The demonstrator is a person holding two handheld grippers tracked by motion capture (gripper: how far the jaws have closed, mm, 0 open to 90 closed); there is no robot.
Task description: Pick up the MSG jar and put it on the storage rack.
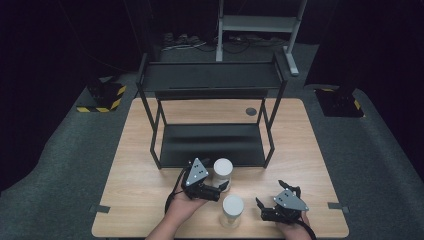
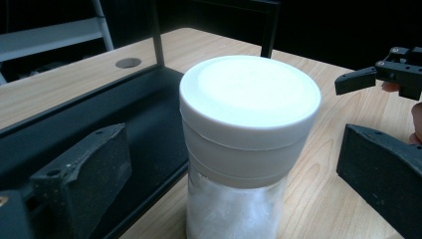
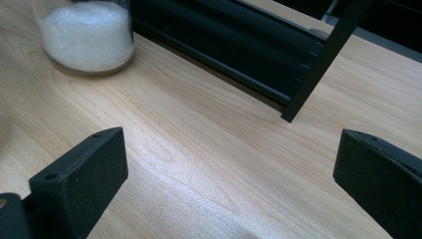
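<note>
Two clear jars with white lids stand on the wooden table [image 1: 135, 170]. The far jar [image 1: 223, 172] is beside the black shelf's lower tray, and its base of white granules [image 3: 87, 35] appears at the top left of the right gripper view. My left gripper [image 1: 223, 186] is open, with its jaws on either side of this jar [image 2: 249, 129] and a gap on both sides. The near jar [image 1: 232, 210] stands between the two hands. My right gripper [image 1: 260, 209] is open over bare wood [image 3: 229, 154], just right of the near jar, and holds nothing.
A black two-level metal shelf [image 1: 210, 77] stands mid-table; its lower tray [image 2: 74, 124] and a leg [image 3: 318, 64] are close to the far jar. A round cable hole [image 1: 251, 111] sits at the back right. The right gripper [image 2: 378, 77] appears far off in the left gripper view.
</note>
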